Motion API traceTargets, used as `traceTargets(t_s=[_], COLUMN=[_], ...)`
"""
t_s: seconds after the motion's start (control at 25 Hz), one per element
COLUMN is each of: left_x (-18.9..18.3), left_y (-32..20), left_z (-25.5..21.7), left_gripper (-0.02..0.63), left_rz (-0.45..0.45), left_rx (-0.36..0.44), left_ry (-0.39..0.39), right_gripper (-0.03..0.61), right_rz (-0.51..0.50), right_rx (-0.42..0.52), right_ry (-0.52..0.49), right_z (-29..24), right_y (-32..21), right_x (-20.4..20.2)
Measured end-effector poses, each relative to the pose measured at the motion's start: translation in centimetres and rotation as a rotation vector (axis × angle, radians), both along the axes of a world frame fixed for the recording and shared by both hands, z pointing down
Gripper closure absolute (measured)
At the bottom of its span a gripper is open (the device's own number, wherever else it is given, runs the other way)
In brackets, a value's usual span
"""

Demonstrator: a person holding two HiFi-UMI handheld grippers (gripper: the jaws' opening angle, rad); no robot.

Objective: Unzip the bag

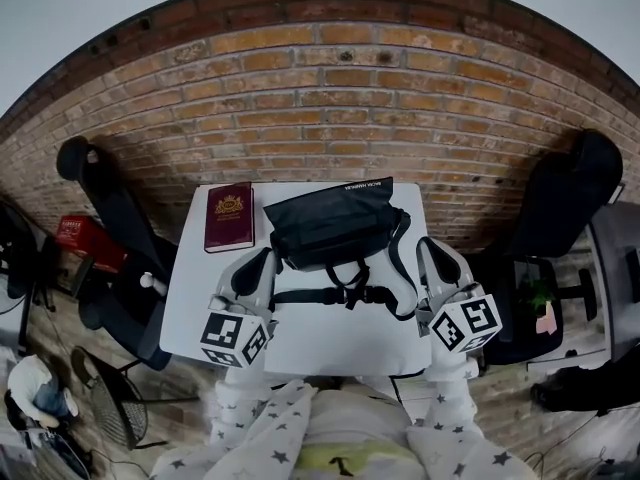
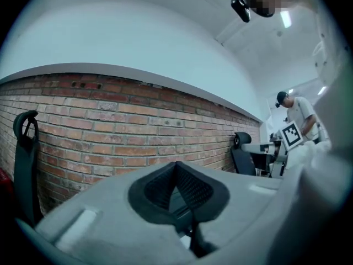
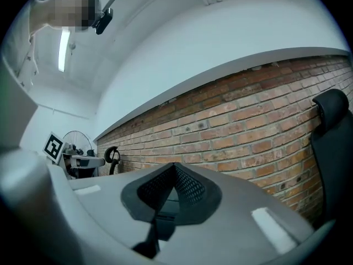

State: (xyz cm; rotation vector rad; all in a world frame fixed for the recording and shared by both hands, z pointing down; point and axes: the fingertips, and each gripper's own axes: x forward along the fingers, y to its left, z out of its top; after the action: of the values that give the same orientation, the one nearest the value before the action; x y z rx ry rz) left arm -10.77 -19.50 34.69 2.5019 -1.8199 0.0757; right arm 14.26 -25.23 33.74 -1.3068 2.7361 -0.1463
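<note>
My left gripper (image 1: 258,266) and my right gripper (image 1: 430,258) both have the jaws together, and nothing is between them. The black bag (image 1: 335,223) lies on the white table (image 1: 200,318) just ahead of them, beside a dark red book (image 1: 229,218).

A small white square table (image 1: 190,318) carries a black fabric strapped bag (image 1: 330,223) at its far edge — a maroon hardcover book (image 1: 229,217) at its far-left corner.

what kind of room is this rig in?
Probably an office or lab workspace: a brick wall, black office chairs either side of a small white table, and a fan.
</note>
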Motion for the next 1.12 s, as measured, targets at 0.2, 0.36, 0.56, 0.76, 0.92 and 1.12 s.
traceTargets(t_s=[0.2,0.36,0.56,0.76,0.92,1.12], left_x=[0.0,-0.1,-0.2,-0.4,-0.3,-0.2], left_y=[0.2,0.5,0.6,0.6,0.7,0.8], left_z=[-1.0,-1.7,-1.8,-1.9,-1.8,-1.7], left_gripper=[0.615,0.615,0.615,0.615,0.615,0.615], left_rz=[-0.003,-0.007,-0.020,-0.032,-0.035,-0.035], left_rx=[0.028,0.045,0.050,0.049,0.046,0.043], left_ry=[-0.012,-0.013,-0.023,-0.027,-0.029,-0.033], right_gripper=[0.569,0.570,0.570,0.569,0.570,0.571], right_rz=[0.021,0.031,0.037,0.042,0.045,0.045], right_rx=[0.026,0.042,0.044,0.044,0.046,0.048], right_ry=[-0.018,-0.010,0.004,0.008,0.015,0.022], right_z=[-0.9,-1.6,-1.5,-1.4,-1.5,-1.6], right_y=[0.1,0.4,0.4,0.4,0.5,0.7], right_x=[0.7,0.5,0.5,0.7,0.9,1.0])
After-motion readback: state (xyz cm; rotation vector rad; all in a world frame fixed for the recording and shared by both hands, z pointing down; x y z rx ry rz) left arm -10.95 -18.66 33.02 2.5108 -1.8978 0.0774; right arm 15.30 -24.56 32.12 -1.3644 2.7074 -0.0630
